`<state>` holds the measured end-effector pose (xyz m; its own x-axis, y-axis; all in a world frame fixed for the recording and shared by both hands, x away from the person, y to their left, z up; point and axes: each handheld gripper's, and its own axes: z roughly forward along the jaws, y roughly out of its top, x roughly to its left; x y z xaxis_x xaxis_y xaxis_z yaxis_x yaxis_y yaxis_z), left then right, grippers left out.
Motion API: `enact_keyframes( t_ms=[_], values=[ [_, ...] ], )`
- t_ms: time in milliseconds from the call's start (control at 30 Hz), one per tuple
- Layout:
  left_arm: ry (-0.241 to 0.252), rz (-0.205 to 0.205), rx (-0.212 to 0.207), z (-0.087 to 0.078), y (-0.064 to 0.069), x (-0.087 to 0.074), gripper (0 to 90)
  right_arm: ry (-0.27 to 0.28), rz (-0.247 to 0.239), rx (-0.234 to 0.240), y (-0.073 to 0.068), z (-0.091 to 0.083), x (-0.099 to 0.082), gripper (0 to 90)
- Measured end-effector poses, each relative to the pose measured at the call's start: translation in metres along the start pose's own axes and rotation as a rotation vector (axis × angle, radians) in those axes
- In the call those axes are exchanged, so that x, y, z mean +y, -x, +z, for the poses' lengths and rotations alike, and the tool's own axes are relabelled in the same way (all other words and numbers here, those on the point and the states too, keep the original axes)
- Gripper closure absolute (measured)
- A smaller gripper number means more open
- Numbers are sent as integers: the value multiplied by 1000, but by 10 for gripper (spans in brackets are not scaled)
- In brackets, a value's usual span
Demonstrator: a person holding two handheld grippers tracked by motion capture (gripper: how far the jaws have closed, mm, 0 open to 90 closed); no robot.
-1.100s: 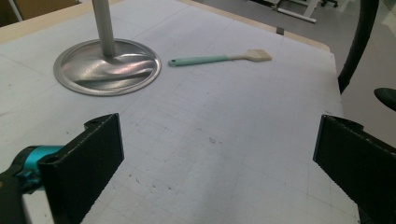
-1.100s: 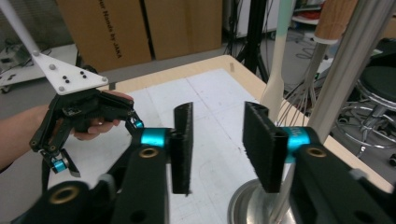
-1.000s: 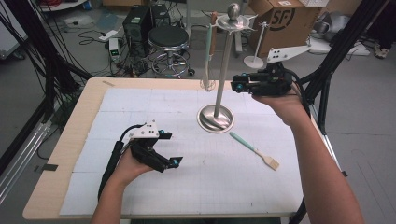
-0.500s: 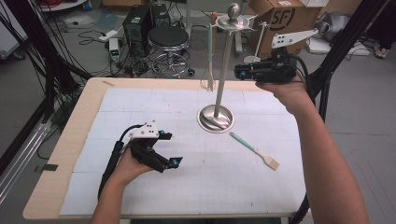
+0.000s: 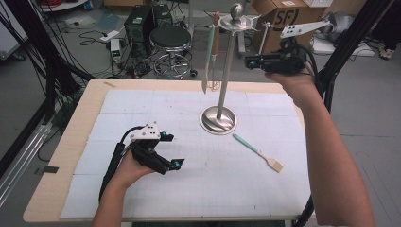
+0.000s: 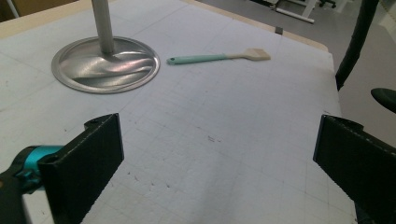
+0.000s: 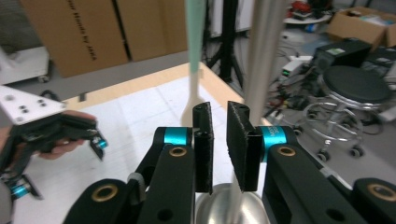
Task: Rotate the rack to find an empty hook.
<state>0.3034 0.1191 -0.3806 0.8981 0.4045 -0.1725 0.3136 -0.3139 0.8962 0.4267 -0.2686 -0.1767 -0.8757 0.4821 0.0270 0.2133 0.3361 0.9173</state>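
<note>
Left tongs (image 5: 172, 150): nearest you, low over the tabletop (image 5: 142, 101), spread wide and empty.
Brush (image 5: 257, 152): flat on the tabletop, just right of the stand's base. Judge it light and stiff with soft bristles; take it mid-handle on the teal part.
Stand (image 5: 226, 71): polished metal, likely slippery and easy to tip.
Spatula (image 5: 209, 52): hangs from the stand's top, free to swing.
Right tongs (image 7: 219, 112): raised beside the pole; they have just been closing to a slim gap, with nothing between.
Writing: "SF" on the cardboard box (image 5: 279, 16) behind.

A teal-handled brush (image 5: 257, 152) lies by a silver stand (image 5: 218, 119) on a white gridded mat (image 5: 142, 109).
</note>
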Motion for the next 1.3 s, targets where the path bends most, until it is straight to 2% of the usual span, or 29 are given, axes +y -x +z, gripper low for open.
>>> enact_keyframes(
  t_ms=[433, 700, 767, 1000, 1300],
  values=[
    [-4, -4, -1, 0, -1, 0, 23, 29, 10, -109, 14, -15, 25, 890],
    [-3, -5, -5, 0, -1, 0, 23, 64, -4, -152, 11, -23, 42, 894],
    [0, -4, -6, 0, 0, 0, 22, 63, 12, -166, 12, -24, 42, 894],
    [-4, -9, -9, 2, -1, -1, 23, 107, 10, -147, 9, -32, 44, 894],
    [-9, -10, -12, 3, -1, -1, 23, 108, -16, -125, 0, -31, 47, 895]
  ],
)
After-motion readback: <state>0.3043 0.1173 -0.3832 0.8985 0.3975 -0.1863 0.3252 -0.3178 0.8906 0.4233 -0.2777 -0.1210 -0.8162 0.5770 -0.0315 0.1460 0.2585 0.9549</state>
